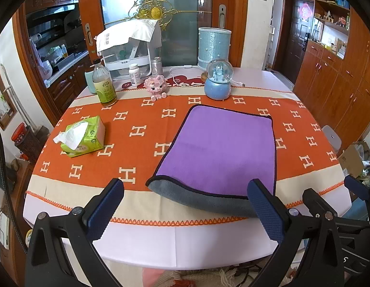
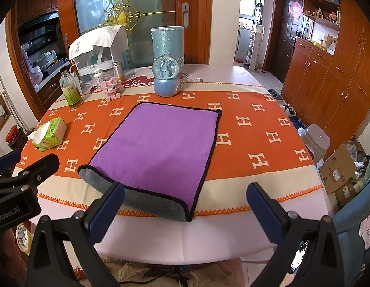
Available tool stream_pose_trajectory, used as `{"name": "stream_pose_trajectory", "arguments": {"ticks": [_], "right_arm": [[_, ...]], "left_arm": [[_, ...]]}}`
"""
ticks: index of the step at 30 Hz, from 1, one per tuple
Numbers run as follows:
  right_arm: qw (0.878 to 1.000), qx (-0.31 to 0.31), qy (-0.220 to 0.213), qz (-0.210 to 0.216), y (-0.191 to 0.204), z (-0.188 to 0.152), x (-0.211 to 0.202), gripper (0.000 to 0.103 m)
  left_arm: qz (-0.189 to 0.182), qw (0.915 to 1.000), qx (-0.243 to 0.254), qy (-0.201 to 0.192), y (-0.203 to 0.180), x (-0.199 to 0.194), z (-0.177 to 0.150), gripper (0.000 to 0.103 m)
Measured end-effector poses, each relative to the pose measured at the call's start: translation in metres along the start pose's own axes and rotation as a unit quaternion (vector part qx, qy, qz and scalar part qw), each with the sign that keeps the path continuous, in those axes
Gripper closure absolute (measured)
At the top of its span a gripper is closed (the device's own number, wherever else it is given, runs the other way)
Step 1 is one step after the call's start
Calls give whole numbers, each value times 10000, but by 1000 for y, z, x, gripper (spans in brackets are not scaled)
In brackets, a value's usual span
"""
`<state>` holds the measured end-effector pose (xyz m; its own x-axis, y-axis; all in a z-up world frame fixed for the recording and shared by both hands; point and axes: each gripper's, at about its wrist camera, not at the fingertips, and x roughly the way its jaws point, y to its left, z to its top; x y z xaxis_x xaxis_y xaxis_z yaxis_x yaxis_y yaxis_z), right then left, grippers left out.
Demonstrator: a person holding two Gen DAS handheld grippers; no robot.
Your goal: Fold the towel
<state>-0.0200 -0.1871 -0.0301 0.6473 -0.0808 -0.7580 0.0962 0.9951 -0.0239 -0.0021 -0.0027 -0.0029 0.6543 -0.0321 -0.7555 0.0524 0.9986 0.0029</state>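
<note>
So the towel is lying on the orange-patterned cloth that covers the bench, purple face up, dark trim all round. Its near edge is turned back on itself, showing a grey underside — so it looks doubled already, or at least partly flipped at the front. Hard to say which from here.

Handling-wise I'd guess it's light, soft and floppy, microfibre sort of thing. It'll sag the moment it's lifted and won't hold a crease by itself, and it'll probably drag a bit on the cloth underneath instead of sliding. Best places to pinch are the two near corners, right on the trim where the layers are thickest — grab mid-edge and it'll just bunch up.

Both claws are spread wide and holding nothing. The left claw hovers over the front of the bench with its right finger overlapping the grey rolled edge in the view; can't tell if it's touching. The right claw sits just in front of the towel's near right corner.

Further out: a tissue pack well off to the left, then a bottle, a pink toy and a snow globe along the far side, all apart from the towel.
</note>
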Motion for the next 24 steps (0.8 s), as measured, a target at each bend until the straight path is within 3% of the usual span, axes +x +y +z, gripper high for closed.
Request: {"name": "stream_pose_trajectory", "arguments": {"ticks": [24], "right_arm": [[10000, 25, 73, 46, -2, 0, 4, 1]], "left_arm": [[7, 9999, 101, 77, -6, 2, 1, 1]]}}
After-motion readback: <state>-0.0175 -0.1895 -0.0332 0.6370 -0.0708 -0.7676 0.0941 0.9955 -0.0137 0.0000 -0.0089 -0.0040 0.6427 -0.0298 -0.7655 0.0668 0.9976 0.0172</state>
